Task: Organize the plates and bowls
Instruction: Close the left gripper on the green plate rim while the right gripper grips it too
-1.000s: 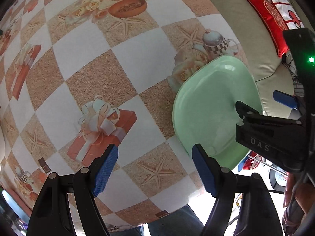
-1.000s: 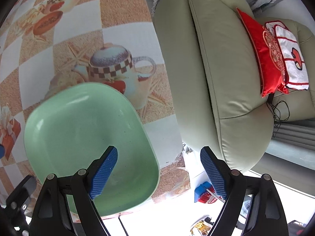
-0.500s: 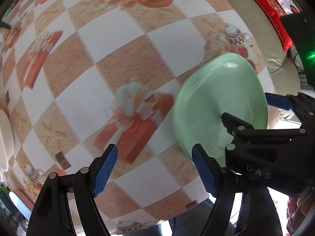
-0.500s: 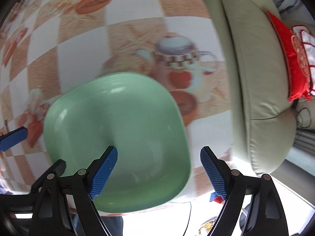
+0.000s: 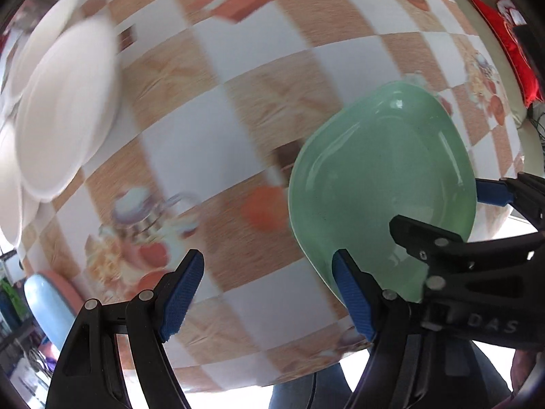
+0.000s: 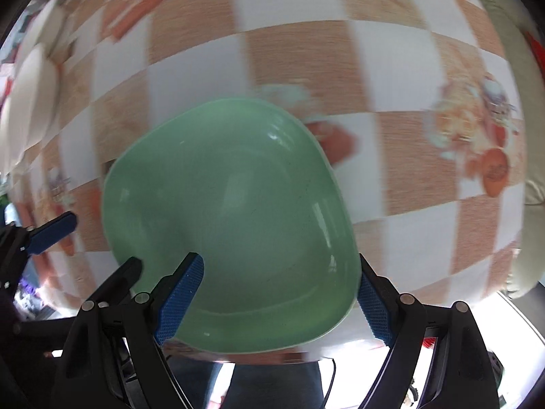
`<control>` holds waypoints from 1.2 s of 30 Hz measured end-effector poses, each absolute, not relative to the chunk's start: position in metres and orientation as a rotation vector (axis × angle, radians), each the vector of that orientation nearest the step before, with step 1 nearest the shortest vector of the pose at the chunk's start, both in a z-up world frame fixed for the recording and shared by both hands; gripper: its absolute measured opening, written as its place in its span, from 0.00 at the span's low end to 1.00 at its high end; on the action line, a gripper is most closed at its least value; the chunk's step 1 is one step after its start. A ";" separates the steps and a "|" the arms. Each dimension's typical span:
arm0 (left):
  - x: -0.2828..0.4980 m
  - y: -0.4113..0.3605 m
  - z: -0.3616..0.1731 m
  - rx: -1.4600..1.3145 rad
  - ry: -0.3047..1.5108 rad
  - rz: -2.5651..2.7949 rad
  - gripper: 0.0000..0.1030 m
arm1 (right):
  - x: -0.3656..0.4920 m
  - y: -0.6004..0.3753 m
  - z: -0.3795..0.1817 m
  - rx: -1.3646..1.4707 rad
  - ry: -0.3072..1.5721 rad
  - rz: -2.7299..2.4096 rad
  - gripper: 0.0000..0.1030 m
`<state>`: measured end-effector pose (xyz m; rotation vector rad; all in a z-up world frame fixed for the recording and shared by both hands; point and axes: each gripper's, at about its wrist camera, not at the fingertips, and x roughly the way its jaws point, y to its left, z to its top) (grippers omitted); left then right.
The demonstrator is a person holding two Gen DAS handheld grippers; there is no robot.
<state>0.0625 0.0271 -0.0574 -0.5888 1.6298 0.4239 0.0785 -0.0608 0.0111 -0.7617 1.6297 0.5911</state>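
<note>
Through the left wrist camera I see what the other view barely catches: blurred white plates (image 5: 64,102) stacked toward the table's far left edge. My left gripper (image 5: 269,293) hangs open over bare checked tablecloth (image 5: 211,109), nothing between its pads. The green plate (image 5: 385,187) sits to its right, near the table's front edge, carried in the right gripper (image 5: 490,218).

From the right wrist camera, the green plate (image 6: 235,218) fills the middle. My right gripper (image 6: 272,303) straddles its near rim, one pad inside, one outside; whether they press I cannot tell. A pale green sofa (image 6: 524,51) lies beyond the table's right edge.
</note>
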 end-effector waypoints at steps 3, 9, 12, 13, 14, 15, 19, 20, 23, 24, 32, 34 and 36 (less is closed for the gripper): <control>0.033 0.044 -0.052 -0.655 1.611 0.487 0.78 | 0.056 -0.046 0.012 -0.755 1.638 0.661 0.85; 0.010 0.060 -0.040 -0.807 1.540 0.570 0.78 | 0.058 -0.050 0.020 -0.790 1.591 0.618 0.85; 0.008 0.041 -0.045 -0.856 1.530 0.587 0.78 | 0.070 -0.060 0.019 -0.832 1.572 0.600 0.85; 0.008 0.037 -0.046 -0.870 1.531 0.583 0.78 | 0.070 -0.060 0.020 -0.845 1.561 0.603 0.85; 0.009 0.035 -0.046 -0.875 1.532 0.579 0.78 | 0.071 -0.059 0.021 -0.858 1.551 0.608 0.85; 0.010 0.034 -0.046 -0.875 1.533 0.576 0.78 | 0.071 -0.058 0.021 -0.871 1.541 0.612 0.85; 0.013 0.020 -0.045 -0.856 1.550 0.578 0.78 | 0.068 -0.050 0.019 -0.916 1.512 0.647 0.85; 0.011 0.017 -0.045 -0.860 1.556 0.581 0.78 | 0.068 -0.049 0.018 -0.924 1.511 0.652 0.85; 0.016 0.007 -0.051 -0.882 1.563 0.585 0.78 | 0.068 -0.035 0.016 -0.942 1.516 0.655 0.97; 0.017 0.005 -0.052 -0.885 1.564 0.586 0.78 | 0.067 -0.036 0.014 -0.944 1.517 0.654 1.00; 0.058 -0.017 -0.081 -0.898 1.581 0.591 0.78 | 0.053 -0.048 0.010 -0.950 1.490 0.681 1.00; 0.061 -0.029 -0.084 -0.897 1.581 0.596 0.78 | 0.050 -0.056 0.009 -0.947 1.494 0.679 1.00; 0.064 -0.032 -0.084 -0.892 1.582 0.597 0.78 | 0.050 -0.055 0.009 -0.947 1.509 0.669 1.00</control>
